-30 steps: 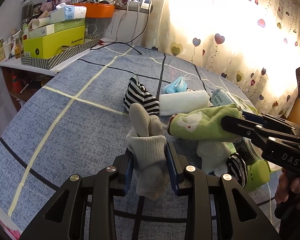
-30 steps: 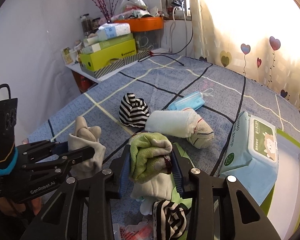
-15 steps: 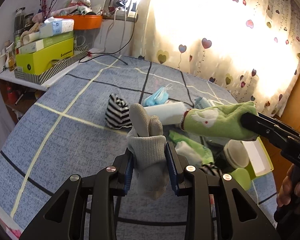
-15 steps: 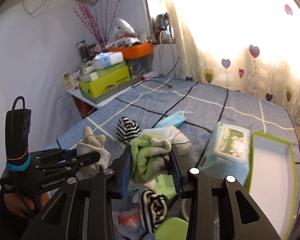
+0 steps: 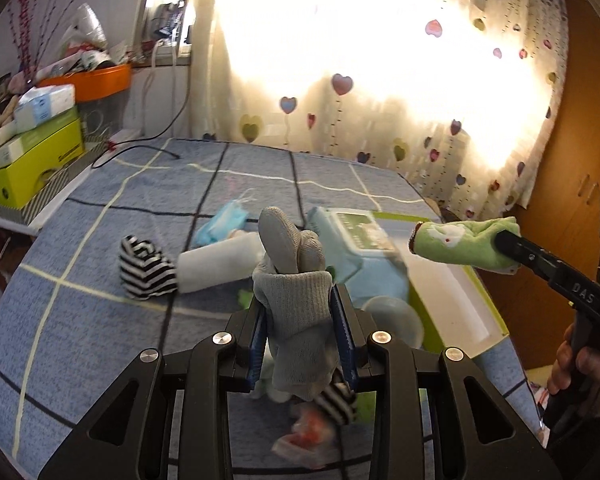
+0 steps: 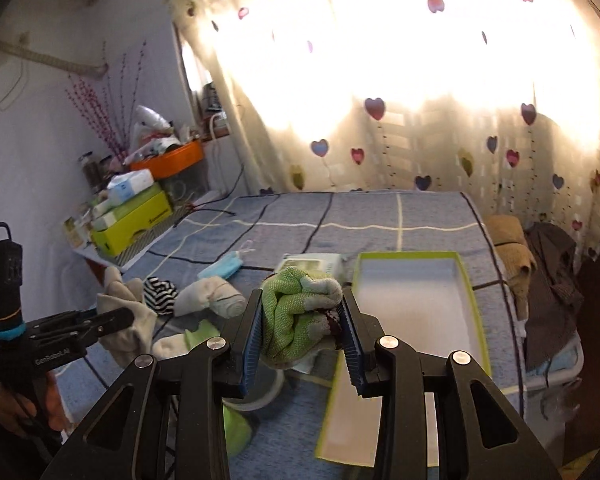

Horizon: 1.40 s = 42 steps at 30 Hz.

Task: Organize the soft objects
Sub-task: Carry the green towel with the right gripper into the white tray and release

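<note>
My left gripper (image 5: 302,334) is shut on a rolled grey sock (image 5: 296,292) and holds it above the bed. My right gripper (image 6: 302,334) is shut on a rolled green sock (image 6: 296,320); in the left wrist view the green sock (image 5: 460,242) hangs above the green-rimmed white box (image 5: 456,300). The box (image 6: 412,300) lies open to the right of the right gripper. On the blue bedspread lie a black-and-white striped sock (image 5: 146,266), a white roll (image 5: 220,264) and a blue face mask (image 5: 224,222).
A pale blue wipes pack (image 5: 356,248) lies beside the box. A round white lid (image 5: 392,320) and more small socks lie under the left gripper. Stacked boxes (image 6: 132,216) and an orange tub (image 6: 168,158) stand on the shelf at left. Clothes (image 6: 548,288) pile at the bed's right edge.
Both grippers have risen and swung right with their socks. The green sock has moved from over the sock pile to above the white box.
</note>
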Motion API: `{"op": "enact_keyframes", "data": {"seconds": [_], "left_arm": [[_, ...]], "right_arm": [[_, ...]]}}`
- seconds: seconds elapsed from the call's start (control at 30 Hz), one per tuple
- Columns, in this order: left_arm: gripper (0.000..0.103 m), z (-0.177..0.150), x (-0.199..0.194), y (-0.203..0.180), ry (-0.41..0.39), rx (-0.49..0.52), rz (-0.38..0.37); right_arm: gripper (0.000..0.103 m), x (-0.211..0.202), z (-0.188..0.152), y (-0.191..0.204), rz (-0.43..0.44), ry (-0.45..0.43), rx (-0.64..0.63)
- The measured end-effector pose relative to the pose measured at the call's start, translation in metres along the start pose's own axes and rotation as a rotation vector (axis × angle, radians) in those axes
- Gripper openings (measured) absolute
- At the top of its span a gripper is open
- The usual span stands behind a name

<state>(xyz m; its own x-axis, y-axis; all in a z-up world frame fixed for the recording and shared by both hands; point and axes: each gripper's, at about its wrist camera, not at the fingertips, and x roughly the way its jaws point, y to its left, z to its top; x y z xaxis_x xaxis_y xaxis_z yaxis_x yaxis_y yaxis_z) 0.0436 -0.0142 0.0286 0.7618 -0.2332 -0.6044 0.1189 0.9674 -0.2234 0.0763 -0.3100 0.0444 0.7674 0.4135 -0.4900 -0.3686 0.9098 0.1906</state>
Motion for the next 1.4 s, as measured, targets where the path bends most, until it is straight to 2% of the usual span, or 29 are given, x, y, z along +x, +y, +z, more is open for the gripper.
{"op": "enact_keyframes", "data": {"seconds": [0.13, 0.33, 0.6, 0.73, 0.9, 1.07, 1.33, 1.4], "left_arm": [[0.032, 0.006, 0.006, -0.025, 0.005, 0.039, -0.034], [0.032, 0.011, 0.014, -0.06, 0.019, 0.093, -0.084], [0.032, 0.011, 0.031, -0.093, 0.061, 0.139, -0.133], [0.032, 0.009, 0.046, -0.112, 0.097, 0.161, -0.163], [0.032, 0.005, 0.066, -0.135, 0.144, 0.191, -0.195], [0.032, 0.001, 0.088, -0.151, 0.195, 0.207, -0.212], [0.032, -0.006, 0.128, -0.167, 0.281, 0.215, -0.218], [0.036, -0.007, 0.133, -0.169, 0.289, 0.22, -0.222]], "right_arm": [[0.034, 0.0, -0.011, -0.039, -0.075, 0.01, 0.061], [0.034, 0.023, -0.031, -0.072, -0.152, 0.055, 0.113], [0.036, 0.047, -0.05, -0.089, -0.227, 0.119, 0.114], [0.042, 0.046, -0.059, -0.096, -0.238, 0.149, 0.128], [0.06, 0.033, -0.061, -0.099, -0.234, 0.155, 0.123], [0.061, 0.021, -0.061, -0.108, -0.234, 0.136, 0.133], [0.059, 0.027, -0.07, -0.124, -0.231, 0.185, 0.153], [0.057, 0.029, -0.071, -0.125, -0.222, 0.192, 0.155]]}}
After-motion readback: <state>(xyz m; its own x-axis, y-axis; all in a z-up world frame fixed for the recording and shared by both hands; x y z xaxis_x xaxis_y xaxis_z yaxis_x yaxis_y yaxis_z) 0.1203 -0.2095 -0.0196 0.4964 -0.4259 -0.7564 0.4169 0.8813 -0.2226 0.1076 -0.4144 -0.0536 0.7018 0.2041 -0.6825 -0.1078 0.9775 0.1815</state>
